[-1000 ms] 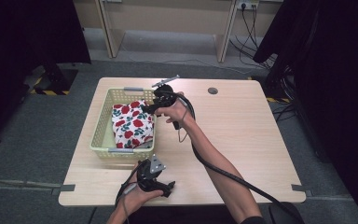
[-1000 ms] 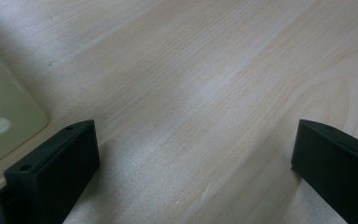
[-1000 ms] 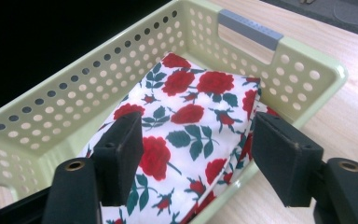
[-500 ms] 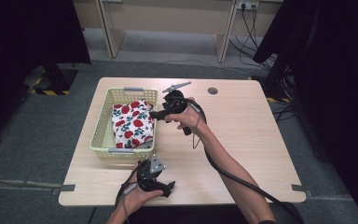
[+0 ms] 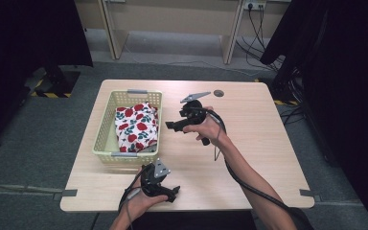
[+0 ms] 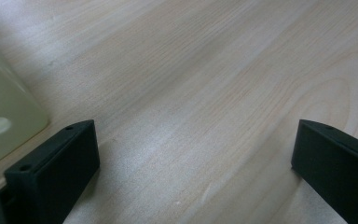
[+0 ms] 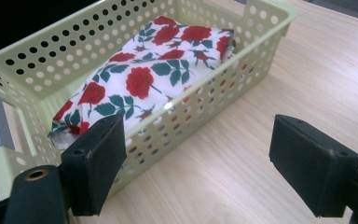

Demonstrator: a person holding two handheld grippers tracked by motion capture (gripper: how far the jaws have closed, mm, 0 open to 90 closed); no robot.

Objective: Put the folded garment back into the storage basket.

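We find the folded rose-print cloth (image 5: 135,126) lying inside the pale green basket (image 5: 104,132), which sits toward the left edge of the worktop (image 5: 249,143), nearer the far side than the near one. The cloth rests flat against the basket's floor, below the rim, so it looks set down and let go. The right hand-held gripper (image 5: 171,125) hangs above the middle of the worktop, just beside the basket's right wall and apart from it; its jaws have just been opening and stand released with nothing between them, as we judge fits a hand backing off after a drop. The left hand-held gripper (image 5: 175,192) rests at the near edge, jaws spread and empty over bare wood (image 6: 191,93), parked out of the way, we think, since one hand suffices here.
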